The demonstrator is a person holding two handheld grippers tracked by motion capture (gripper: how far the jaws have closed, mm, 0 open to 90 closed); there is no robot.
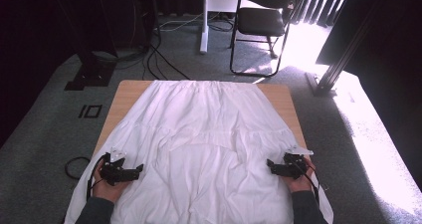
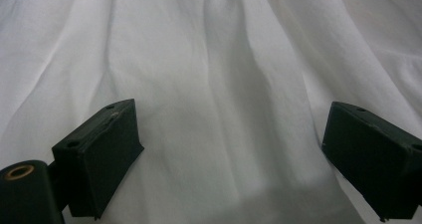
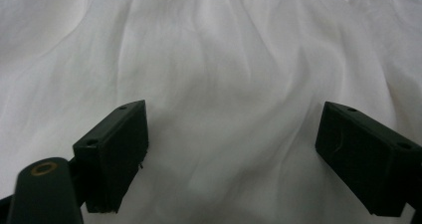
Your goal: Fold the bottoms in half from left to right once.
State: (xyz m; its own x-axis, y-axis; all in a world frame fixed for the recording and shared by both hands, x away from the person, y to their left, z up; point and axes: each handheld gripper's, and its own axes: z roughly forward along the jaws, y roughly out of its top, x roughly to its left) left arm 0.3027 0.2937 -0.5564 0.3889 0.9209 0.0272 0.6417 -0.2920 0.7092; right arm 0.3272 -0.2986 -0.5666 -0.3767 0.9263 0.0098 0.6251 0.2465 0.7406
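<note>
**Over the white cloth, both sets of jaws spread wide**

At the cloth's near end, my left gripper (image 1: 130, 172) hovers, jaws wide apart, nothing between them. My right gripper (image 1: 276, 168) mirrors it toward the cloth's opposite side, equally spread, pointing inward. Both sit low, probably so I can take the fabric evenly from either side. Between them the white cloth (image 1: 204, 139) lies wrinkled, covering nearly the whole wooden table (image 1: 283, 95), its near edge spilling over.
</note>
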